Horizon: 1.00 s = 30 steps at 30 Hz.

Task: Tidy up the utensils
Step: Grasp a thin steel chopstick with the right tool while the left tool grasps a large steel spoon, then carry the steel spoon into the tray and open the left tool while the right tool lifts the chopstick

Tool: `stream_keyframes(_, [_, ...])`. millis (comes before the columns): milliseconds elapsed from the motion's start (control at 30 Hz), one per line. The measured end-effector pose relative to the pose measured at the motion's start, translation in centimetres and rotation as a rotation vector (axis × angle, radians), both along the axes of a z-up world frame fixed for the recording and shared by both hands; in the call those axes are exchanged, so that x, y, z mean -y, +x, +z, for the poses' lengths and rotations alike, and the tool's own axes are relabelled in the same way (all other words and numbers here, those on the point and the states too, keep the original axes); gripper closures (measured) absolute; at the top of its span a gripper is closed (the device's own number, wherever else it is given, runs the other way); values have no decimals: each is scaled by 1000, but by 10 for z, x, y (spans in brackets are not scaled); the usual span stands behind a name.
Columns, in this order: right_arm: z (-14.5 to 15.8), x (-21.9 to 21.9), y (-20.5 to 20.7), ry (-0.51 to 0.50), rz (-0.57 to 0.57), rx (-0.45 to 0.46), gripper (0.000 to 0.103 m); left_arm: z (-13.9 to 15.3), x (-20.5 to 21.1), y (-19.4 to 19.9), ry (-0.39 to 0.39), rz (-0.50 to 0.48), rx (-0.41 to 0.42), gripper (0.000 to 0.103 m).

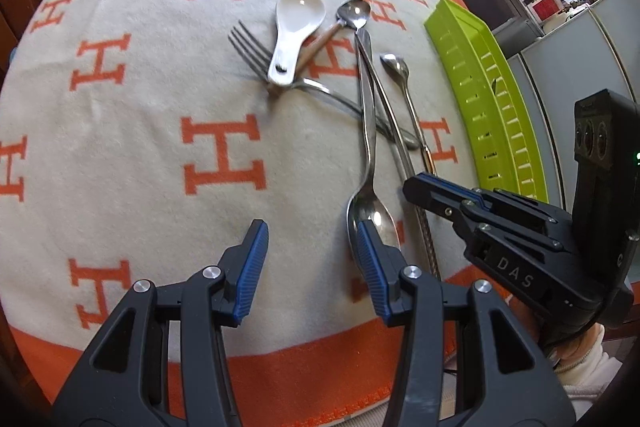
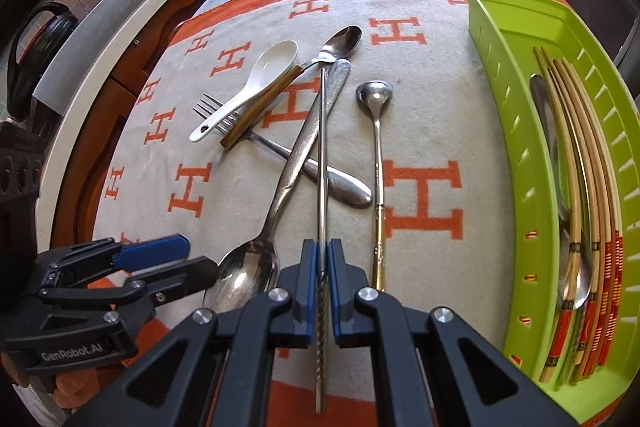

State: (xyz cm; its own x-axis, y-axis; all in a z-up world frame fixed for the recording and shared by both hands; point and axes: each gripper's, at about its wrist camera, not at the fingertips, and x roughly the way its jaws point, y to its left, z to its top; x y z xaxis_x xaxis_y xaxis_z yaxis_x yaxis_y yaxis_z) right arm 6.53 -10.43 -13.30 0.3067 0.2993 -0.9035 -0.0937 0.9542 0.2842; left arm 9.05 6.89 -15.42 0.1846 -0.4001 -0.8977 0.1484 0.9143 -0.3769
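My right gripper (image 2: 322,259) is shut on a thin metal chopstick (image 2: 322,147), gripping near its twisted end while the tip points away across the other utensils. In the left wrist view the same right gripper (image 1: 412,189) comes in from the right over the chopstick (image 1: 428,243). My left gripper (image 1: 310,231) stands open above the cloth with nothing between its fingers. Its right finger (image 1: 370,251) is beside the bowl of a large metal spoon (image 1: 376,215). A white ceramic spoon (image 1: 298,23), a fork (image 1: 248,47), a wood-handled spoon (image 1: 354,13) and a slim gold-handled spoon (image 1: 396,65) lie beyond.
A lime green slotted tray (image 2: 516,131) sits at the right edge of the cloth, holding several wooden chopsticks (image 2: 588,219) and a metal spoon (image 2: 576,287). The orange-and-cream cloth (image 1: 140,155) covers the table. Wooden cabinets and a counter edge (image 2: 120,27) stand behind.
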Motion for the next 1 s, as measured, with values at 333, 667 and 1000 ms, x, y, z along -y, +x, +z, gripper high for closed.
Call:
stream_keyframes(333, [23, 14, -6, 80, -5, 50, 98, -5, 3, -5, -115, 20, -90, 57])
stream_keyframes(667, [29, 30, -10, 154, -39, 61, 98, -13, 14, -1, -208, 72, -146, 57])
stream_keyframes(1000, [38, 47, -13, 200, -64, 87, 98, -28, 28, 11, -252, 112, -181, 92])
